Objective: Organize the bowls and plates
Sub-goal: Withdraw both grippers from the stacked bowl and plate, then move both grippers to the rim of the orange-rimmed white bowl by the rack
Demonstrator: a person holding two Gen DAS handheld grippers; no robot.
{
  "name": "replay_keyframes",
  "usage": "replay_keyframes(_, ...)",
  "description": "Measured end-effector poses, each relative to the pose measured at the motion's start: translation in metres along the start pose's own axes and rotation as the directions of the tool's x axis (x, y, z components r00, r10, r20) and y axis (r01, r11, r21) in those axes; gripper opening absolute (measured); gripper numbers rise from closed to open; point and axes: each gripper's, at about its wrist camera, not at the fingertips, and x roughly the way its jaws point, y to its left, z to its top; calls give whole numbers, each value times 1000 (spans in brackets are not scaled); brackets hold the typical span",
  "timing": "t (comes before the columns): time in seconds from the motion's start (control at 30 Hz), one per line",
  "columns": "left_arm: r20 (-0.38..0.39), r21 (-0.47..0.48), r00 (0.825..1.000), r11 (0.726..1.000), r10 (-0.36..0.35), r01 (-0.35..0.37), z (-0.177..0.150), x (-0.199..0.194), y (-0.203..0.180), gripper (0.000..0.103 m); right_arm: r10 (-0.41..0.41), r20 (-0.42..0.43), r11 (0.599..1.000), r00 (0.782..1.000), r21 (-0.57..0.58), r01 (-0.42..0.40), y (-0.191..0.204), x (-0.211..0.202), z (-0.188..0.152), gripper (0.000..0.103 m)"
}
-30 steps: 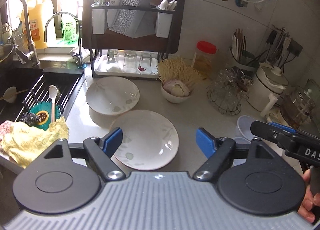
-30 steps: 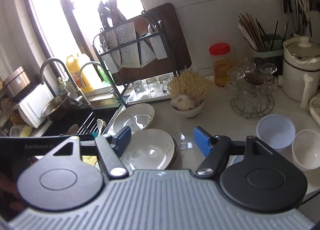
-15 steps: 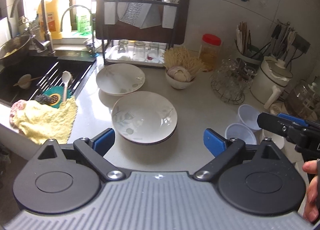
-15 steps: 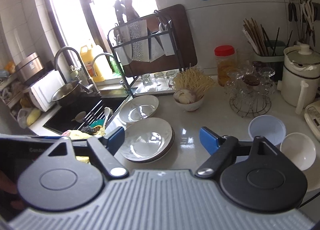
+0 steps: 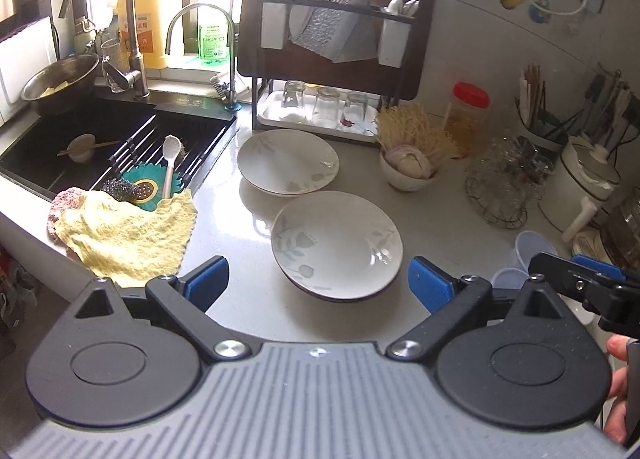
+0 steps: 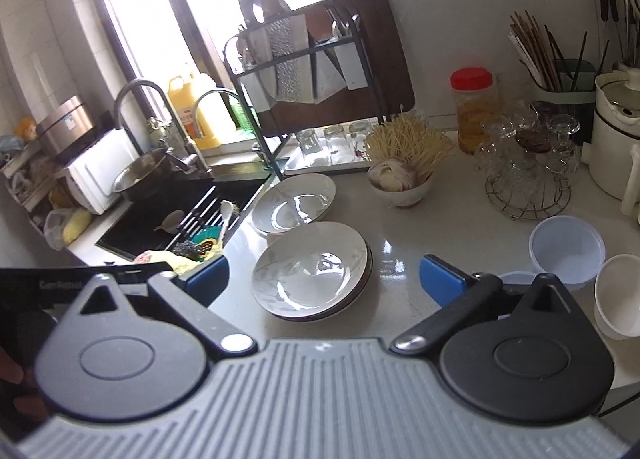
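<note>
Two white leaf-patterned plates lie on the grey counter. The near plate (image 5: 336, 243) (image 6: 310, 269) rests on a dark-rimmed plate beneath it. The far plate (image 5: 288, 161) (image 6: 294, 203) lies by the dish rack. A pale blue bowl (image 6: 566, 249) (image 5: 534, 245), a white bowl (image 6: 620, 299) and a second pale bowl (image 5: 510, 279) stand at the right. My left gripper (image 5: 318, 285) is open and empty, above the counter in front of the near plate. My right gripper (image 6: 324, 279) is open and empty, also in front of it; it shows at the right of the left wrist view (image 5: 580, 279).
A sink (image 5: 100, 139) with a yellow cloth (image 5: 124, 231) on its edge is at the left. A dish rack (image 5: 332, 59) with glasses stands behind. A garlic bowl (image 5: 408, 171), a red-lidded jar (image 5: 466, 115), a wire glass stand (image 5: 508, 183) and a white pot (image 6: 620, 139) crowd the right.
Both grippers have drawn back and up from the near plate, which now looks smaller and farther. Both stay open and empty. The plates have not moved.
</note>
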Motion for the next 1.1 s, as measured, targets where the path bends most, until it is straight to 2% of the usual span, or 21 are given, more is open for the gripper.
replay_keyframes(0.5, -42, -25, 998, 999, -44, 43, 75, 84, 62, 98, -22, -34, 999, 999, 39, 23, 33, 84, 40, 103)
replay_keyframes(0.97, -103, 5, 990, 995, -101, 102, 123, 170, 109, 98, -21, -104, 988, 994, 148, 36, 44, 173, 60, 103)
replay_keyframes(1.1, -182, 5, 976, 993, -118, 121, 133, 205, 122, 98, -23, -127, 978, 992, 204, 49, 47, 196, 60, 101)
